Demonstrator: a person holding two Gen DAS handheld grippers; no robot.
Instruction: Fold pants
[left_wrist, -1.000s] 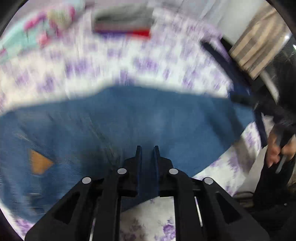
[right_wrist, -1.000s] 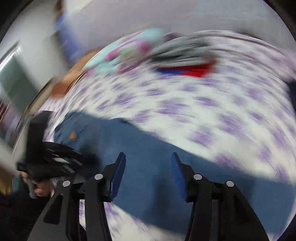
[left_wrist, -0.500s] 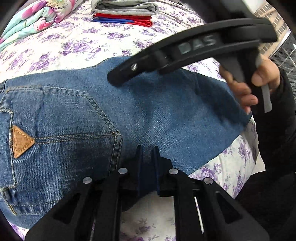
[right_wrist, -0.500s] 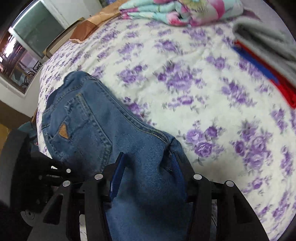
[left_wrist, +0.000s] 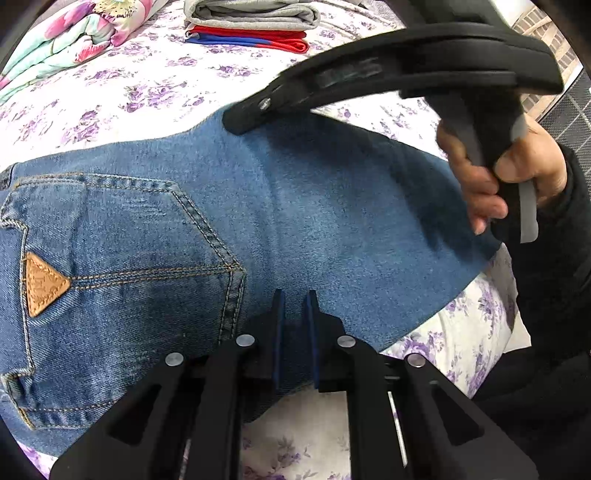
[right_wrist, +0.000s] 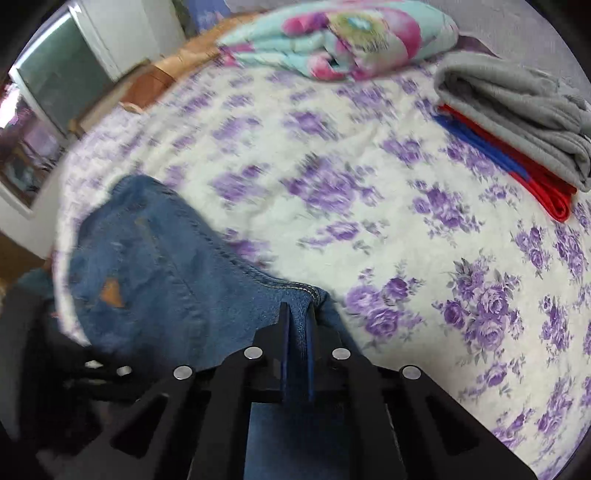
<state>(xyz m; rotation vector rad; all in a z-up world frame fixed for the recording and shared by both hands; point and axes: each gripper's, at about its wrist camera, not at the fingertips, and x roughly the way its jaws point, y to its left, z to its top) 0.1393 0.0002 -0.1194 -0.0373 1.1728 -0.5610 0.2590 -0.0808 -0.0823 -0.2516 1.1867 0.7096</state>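
Note:
Blue jeans (left_wrist: 295, 206) lie flat on a purple-flowered bedsheet (left_wrist: 110, 96), back pocket and tan triangle patch (left_wrist: 42, 284) to the left. My left gripper (left_wrist: 294, 306) is shut on the near edge of the denim. Above it, a hand (left_wrist: 495, 177) holds the right gripper (left_wrist: 240, 122), which slants down to the far edge. In the right wrist view the right gripper (right_wrist: 297, 317) has its jaws closing down on the seamed edge of the jeans (right_wrist: 177, 273), pads pressed on the denim. The left gripper (right_wrist: 74, 369) shows dark and blurred at lower left.
A folded grey garment (right_wrist: 517, 110) lies on red and blue ones (right_wrist: 524, 173) at the back of the bed. A rolled floral quilt (right_wrist: 340, 37) sits behind. The mattress edge (left_wrist: 517, 332) drops off beside a dark sleeve (left_wrist: 554, 280). A window (right_wrist: 55, 81) is at far left.
The right gripper swept in over the jeans, settled on their far edge and closed from half open onto the denim. The left gripper kept its hold and place.

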